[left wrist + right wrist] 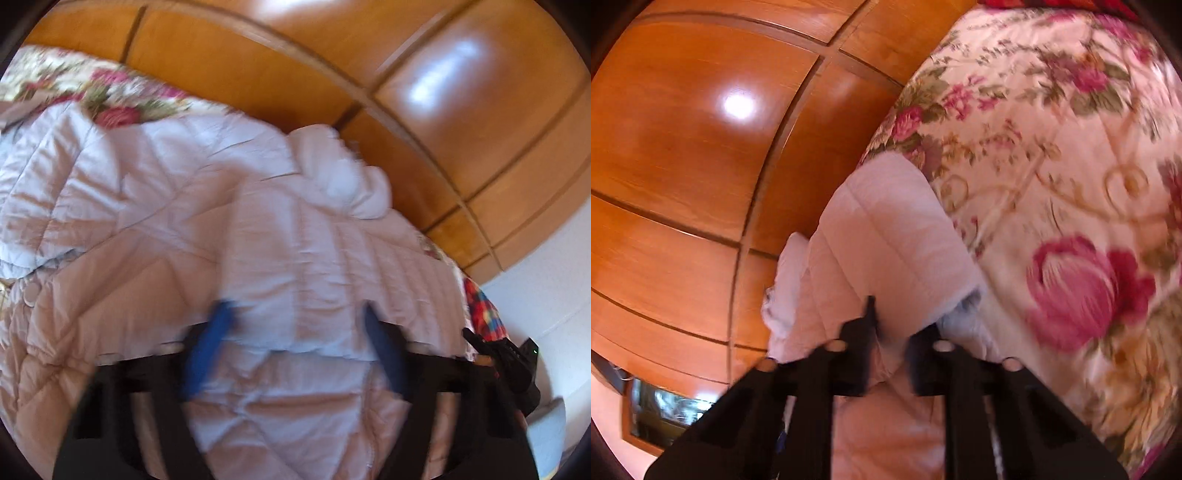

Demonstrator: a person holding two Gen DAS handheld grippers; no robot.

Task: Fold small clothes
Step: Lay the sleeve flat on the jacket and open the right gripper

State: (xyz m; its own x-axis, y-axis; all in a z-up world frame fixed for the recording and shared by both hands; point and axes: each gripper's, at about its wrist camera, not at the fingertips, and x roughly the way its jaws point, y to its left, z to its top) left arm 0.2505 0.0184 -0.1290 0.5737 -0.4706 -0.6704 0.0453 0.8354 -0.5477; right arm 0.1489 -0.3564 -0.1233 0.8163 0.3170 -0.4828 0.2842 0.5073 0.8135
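- Pale lilac quilted puffer jacket [295,229] lay spread on the floral quilted bedspread [66,81], its long axis running away from your left gripper [295,332] toward the polished wooden wardrobe doors [461,110].
- Your left gripper's blue fingers [210,343] stood apart, straddling a panel of the jacket; whether the pads pressed the fabric could not be told through the blur.
- A fluffy white hood or collar [343,177] sat bunched at the jacket's far end, nearest the wardrobe.
- Further right, a bright multicoloured patterned cloth [480,310] showed at the bed's edge, apart from the jacket.
- In the right wrist view, your right gripper [886,332] had its jaws together, clamped on a fold of the jacket, and the padded panel rose straight ahead of it.
- Both hands sat at the near hem; I judge the next move depended on carrying that hem forward along the long axis toward the hood.
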